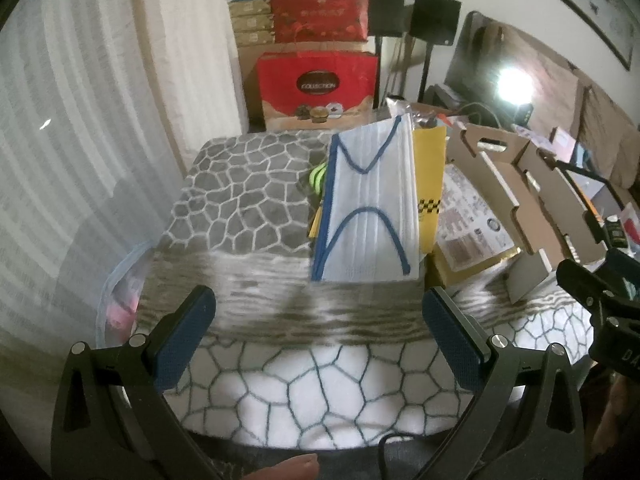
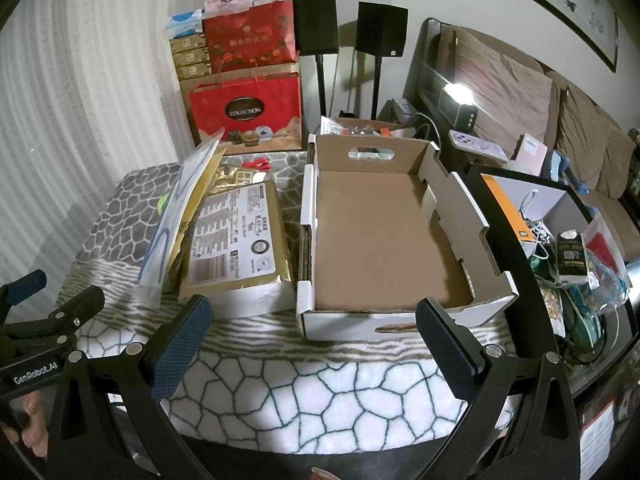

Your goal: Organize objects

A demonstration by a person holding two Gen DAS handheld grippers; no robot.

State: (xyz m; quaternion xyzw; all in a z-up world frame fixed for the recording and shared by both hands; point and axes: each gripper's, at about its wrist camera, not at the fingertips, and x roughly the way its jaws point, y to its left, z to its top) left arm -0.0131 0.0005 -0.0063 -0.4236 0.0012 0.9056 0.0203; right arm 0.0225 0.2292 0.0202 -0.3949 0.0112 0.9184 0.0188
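Note:
A pack of white face masks with blue ear loops [image 1: 368, 208] leans on a yellow packet [image 1: 430, 176] at the middle of the patterned mat [image 1: 248, 200]; it shows edge-on in the right wrist view [image 2: 172, 224]. A gold packet with a white label [image 2: 236, 236] lies beside it. An empty cardboard box [image 2: 380, 236] with hand holes stands to the right, also seen in the left wrist view [image 1: 520, 196]. My left gripper [image 1: 320, 320] is open and empty, short of the masks. My right gripper [image 2: 312, 332] is open and empty in front of the box.
Red gift boxes [image 2: 244, 112] and two black speakers [image 2: 348, 28] stand at the back. A sofa with brown cushions [image 2: 520, 92] is at right. A cluttered black-framed table [image 2: 568, 256] with cables and packets adjoins the mat. A clear bag [image 1: 120, 292] sits at the left edge.

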